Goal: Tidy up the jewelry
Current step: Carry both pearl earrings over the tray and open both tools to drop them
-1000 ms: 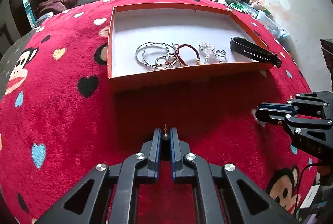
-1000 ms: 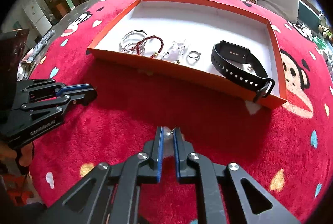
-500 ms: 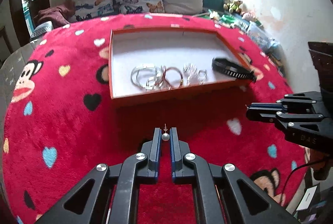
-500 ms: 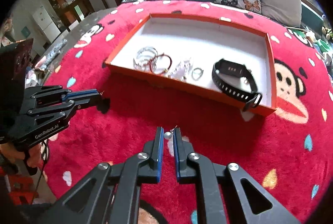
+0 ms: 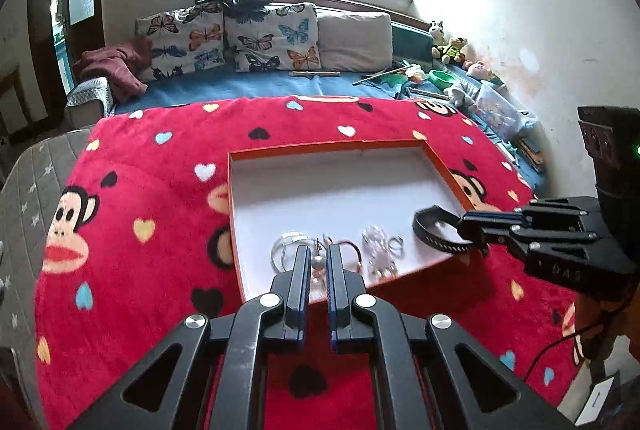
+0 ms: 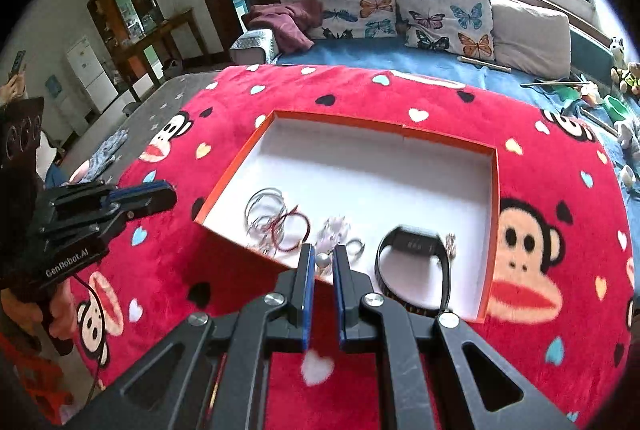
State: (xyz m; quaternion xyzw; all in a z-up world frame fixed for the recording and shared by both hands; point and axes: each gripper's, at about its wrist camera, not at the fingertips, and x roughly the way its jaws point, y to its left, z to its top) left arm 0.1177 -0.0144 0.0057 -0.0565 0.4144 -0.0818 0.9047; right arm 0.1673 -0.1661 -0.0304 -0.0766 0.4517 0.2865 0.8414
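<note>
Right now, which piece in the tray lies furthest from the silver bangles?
The black watch band. It lies at the opposite end of the orange tray from the bangles, with the red bracelet between.

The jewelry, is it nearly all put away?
Nearly. The bangles, red bracelet, ring and watch already lie in the tray. Each claw, left and right, holds a pearl earring; those two remain to go in.

left wrist: faces tray [image 5: 234, 214] from near edge | right wrist: same | shared: tray [image 6: 493, 230]
</note>
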